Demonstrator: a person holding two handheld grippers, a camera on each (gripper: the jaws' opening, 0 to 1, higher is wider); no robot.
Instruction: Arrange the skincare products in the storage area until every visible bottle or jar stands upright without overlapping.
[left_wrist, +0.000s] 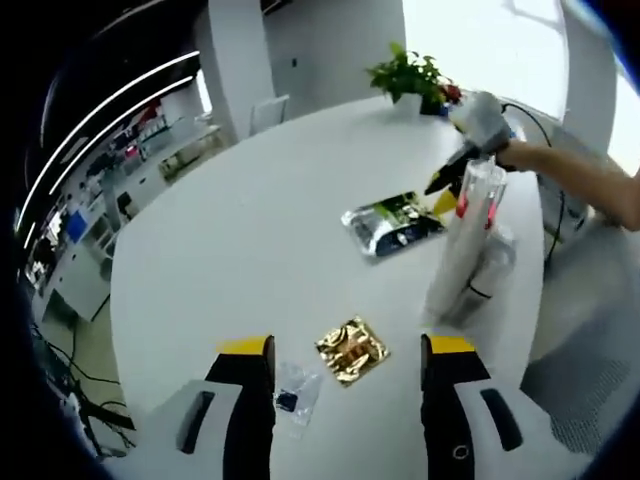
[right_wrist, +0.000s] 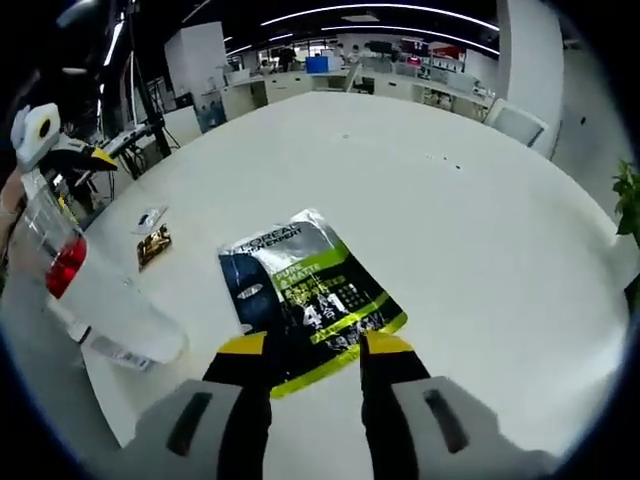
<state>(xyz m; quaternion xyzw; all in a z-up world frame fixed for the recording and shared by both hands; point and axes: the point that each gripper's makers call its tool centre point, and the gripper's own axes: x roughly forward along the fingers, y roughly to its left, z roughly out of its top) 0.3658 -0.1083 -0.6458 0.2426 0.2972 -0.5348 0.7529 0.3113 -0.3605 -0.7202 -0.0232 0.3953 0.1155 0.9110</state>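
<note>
- Your left gripper (left_wrist: 346, 372) hangs over the table (left_wrist: 260, 200), jaws apart, nothing between them; gold sachet (left_wrist: 351, 350) lies between the tips on the tabletop, small clear packet (left_wrist: 293, 388) just beside the left jaw.
- Your right gripper (right_wrist: 312, 352) has its jaw tips at the near edge of the flat foil pouch (right_wrist: 305, 293); can't tell whether it's pinching the pouch or just above it.
- Clear tube (left_wrist: 462, 240) stands tilted near the table edge, red band partway up. Probably the product to set upright.
- In the left gripper view the right gripper (left_wrist: 447, 178) sits beside the tube top, over the pouch (left_wrist: 392, 222).
- Pouch, sachet and tube lie apart, no overlap.
- Plant (left_wrist: 412, 76) at the far edge, clear of the work.
- Judgement: the tube leans, so the task isn't done.
</note>
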